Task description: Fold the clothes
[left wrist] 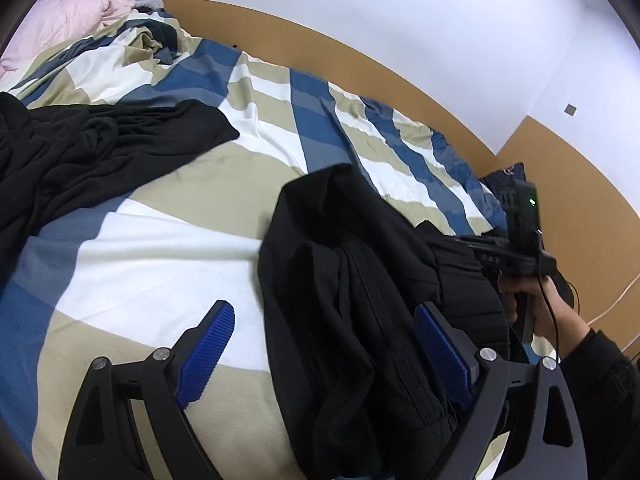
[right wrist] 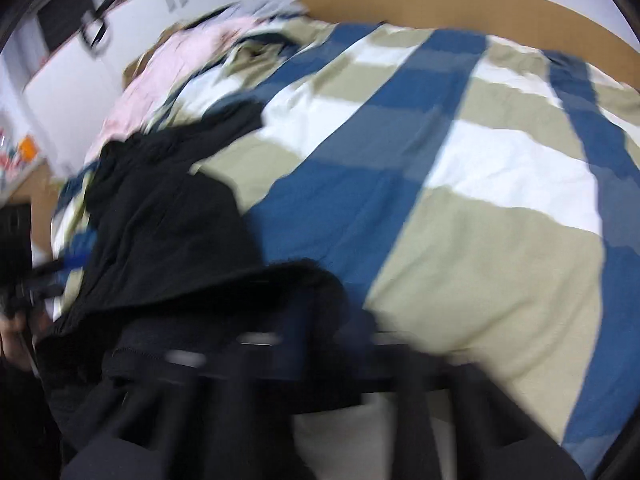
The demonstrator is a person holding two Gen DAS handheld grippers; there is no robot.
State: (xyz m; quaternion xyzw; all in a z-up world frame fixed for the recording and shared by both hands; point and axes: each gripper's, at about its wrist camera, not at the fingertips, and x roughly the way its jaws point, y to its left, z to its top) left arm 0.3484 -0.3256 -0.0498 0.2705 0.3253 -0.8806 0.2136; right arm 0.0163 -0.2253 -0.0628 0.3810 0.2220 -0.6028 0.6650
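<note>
A black garment [left wrist: 360, 280] lies bunched on the striped bedcover [left wrist: 160, 264] at the right of the left wrist view. My left gripper [left wrist: 324, 348] is open, its blue pads [left wrist: 208, 344] on either side of the garment's left edge. My right gripper [left wrist: 480, 246] shows at the far right, held in a hand, its tips buried in the garment's ribbed part. In the blurred right wrist view the same black cloth [right wrist: 192, 272] covers my right gripper [right wrist: 260, 344], so its jaws are hidden.
A second black garment [left wrist: 80, 152] is spread at the left of the bed. A pink quilt [left wrist: 68, 16] is piled at the far end. A brown headboard panel [left wrist: 360, 64] and white wall run along the bed's far side.
</note>
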